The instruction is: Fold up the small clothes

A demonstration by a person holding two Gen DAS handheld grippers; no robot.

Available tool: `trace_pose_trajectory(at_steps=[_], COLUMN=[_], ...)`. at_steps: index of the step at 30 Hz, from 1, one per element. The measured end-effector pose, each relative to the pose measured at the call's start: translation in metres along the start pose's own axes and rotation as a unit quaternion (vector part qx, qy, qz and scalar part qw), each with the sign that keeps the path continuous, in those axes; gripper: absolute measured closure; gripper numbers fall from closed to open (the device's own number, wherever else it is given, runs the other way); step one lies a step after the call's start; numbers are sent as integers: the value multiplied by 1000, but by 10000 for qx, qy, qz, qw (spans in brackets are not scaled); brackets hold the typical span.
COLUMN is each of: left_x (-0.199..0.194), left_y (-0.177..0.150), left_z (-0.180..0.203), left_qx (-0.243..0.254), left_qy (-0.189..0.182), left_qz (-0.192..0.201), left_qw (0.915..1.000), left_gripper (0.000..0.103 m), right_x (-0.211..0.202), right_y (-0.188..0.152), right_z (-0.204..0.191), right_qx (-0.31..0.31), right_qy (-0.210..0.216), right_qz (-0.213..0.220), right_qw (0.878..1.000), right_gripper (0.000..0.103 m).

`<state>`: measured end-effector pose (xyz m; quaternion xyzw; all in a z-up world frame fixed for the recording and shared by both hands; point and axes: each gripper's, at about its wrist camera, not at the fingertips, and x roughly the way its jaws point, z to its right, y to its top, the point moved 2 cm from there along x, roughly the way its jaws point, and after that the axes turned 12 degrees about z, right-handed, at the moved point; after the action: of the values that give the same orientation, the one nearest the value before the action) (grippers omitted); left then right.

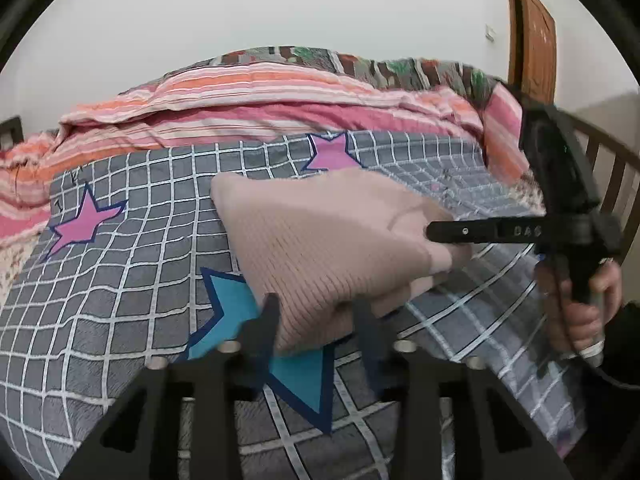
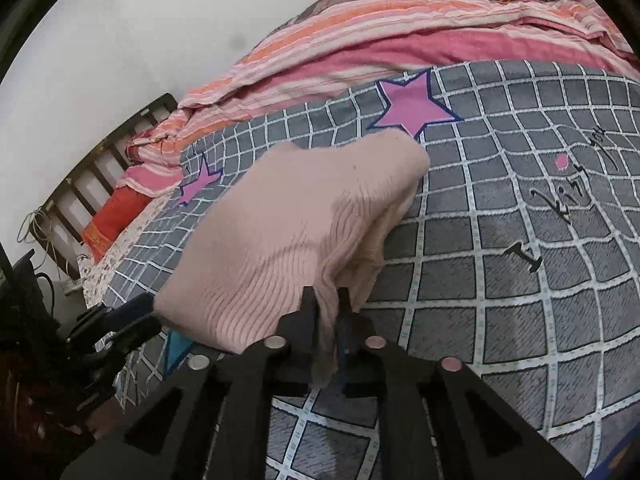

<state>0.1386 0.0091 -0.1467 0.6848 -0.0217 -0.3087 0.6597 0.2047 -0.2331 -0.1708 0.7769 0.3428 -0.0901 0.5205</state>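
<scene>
A pale pink ribbed knit garment [image 1: 320, 240] lies partly folded on the grey checked bedsheet [image 1: 120, 300]; it also shows in the right wrist view [image 2: 288, 232]. My left gripper [image 1: 316, 312] is open, its fingers either side of the garment's near edge. My right gripper [image 2: 328, 304] is shut on the garment's near corner, and cloth bunches between its fingers. The right gripper also shows in the left wrist view [image 1: 432, 234], pinching the garment's right corner. The left gripper shows at the left edge of the right wrist view [image 2: 116, 324].
A striped pink and orange quilt [image 1: 260, 108] is bunched along the far side of the bed. A wooden bed rail [image 2: 100, 168] and a red pillow [image 2: 116, 220] lie at the left end. A wooden door [image 1: 532, 28] stands at the back right.
</scene>
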Motion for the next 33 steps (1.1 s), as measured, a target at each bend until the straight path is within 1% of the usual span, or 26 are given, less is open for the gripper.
trace_pose_trajectory(at_steps=[1, 2, 4, 6, 9, 10, 11, 12, 13, 14, 15, 17, 18, 19, 21, 23, 25, 28, 29, 30, 31, 33], left_x=[-3, -4, 0, 18, 46, 56, 67, 75, 79, 78, 76, 71, 70, 69, 74, 82, 95, 118, 124, 132, 143, 159], left_y=[4, 7, 14, 20, 20, 15, 7, 0, -7, -8, -7, 0, 3, 8, 16, 25, 35, 49, 50, 51, 51, 52], left_z=[-2, -4, -7, -9, -13, -14, -16, -18, -21, -23, -24, -24, -27, -31, -41, -50, -58, -72, -76, -81, -88, -96], left_qx=[-93, -165, -295, -318, -368, -354, -346, -391, -536, -608, -609, -467, -462, -568, -845, -1105, -1204, -1240, -1279, -1305, -1286, -1245], left_qy=[-67, -96, -107, 136, 290, 441, 646, 707, 668, 634, 603, 638, 680, 725, 717, 645, 631, 766, 801, 847, 941, 939], left_qz=[70, 109, 172, 71, -200, -369, -639, -837, -932, -865, -767, -649, -602, -538, -568, -624, -637, -645, -649, -678, -728, -742], left_qw=[9999, 9998, 9994, 9994, 9987, 9977, 9953, 9932, 9920, 9924, 9934, 9947, 9948, 9943, 9922, 9898, 9887, 9872, 9864, 9855, 9845, 9850], left_gripper=[47, 43, 43, 43, 43, 43, 43, 43, 43, 43, 42, 41, 41, 41, 42, 42, 42, 43, 45, 49, 58, 65], right_x=[-4, -6, -7, -4, 8, 12, 17, 21, 26, 29, 29, 24, 20, 17, 13, 16, 27, 41, 46, 52, 56, 57], right_y=[3, 5, 11, 14, 13, 11, 8, 5, 1, -2, -3, 0, 4, 7, 16, 25, 37, 50, 52, 51, 48, 40], right_z=[0, 1, 2, 3, 2, 0, -1, -1, -1, 2, 3, 2, 0, -1, -3, -2, -1, 0, 2, 4, 7, 15], right_qx=[-23, -45, 4, 95, 78, -4, -146, -267, -314, -254, -207, -257, -306, -321, -223, -89, -52, -36, -64, -124, -168, -117], right_qy=[-15, -39, -67, -82, -164, -235, -371, -519, -611, -626, -594, -588, -562, -535, -459, -426, -521, -677, -743, -836, -894, -871], right_qz=[114, 192, 305, 358, 295, 238, 144, 13, -125, -257, -238, -162, -95, -12, 147, 261, 227, 256, 226, 148, 91, 80], right_qw=[9999, 9998, 9995, 9993, 9994, 9994, 9991, 9983, 9976, 9974, 9977, 9978, 9979, 9981, 9986, 9987, 9984, 9974, 9970, 9963, 9958, 9961], right_gripper=[88, 88, 88, 88, 88, 88, 88, 87, 87, 87, 87, 80, 79, 77, 72, 70, 70, 70, 71, 71, 71, 70])
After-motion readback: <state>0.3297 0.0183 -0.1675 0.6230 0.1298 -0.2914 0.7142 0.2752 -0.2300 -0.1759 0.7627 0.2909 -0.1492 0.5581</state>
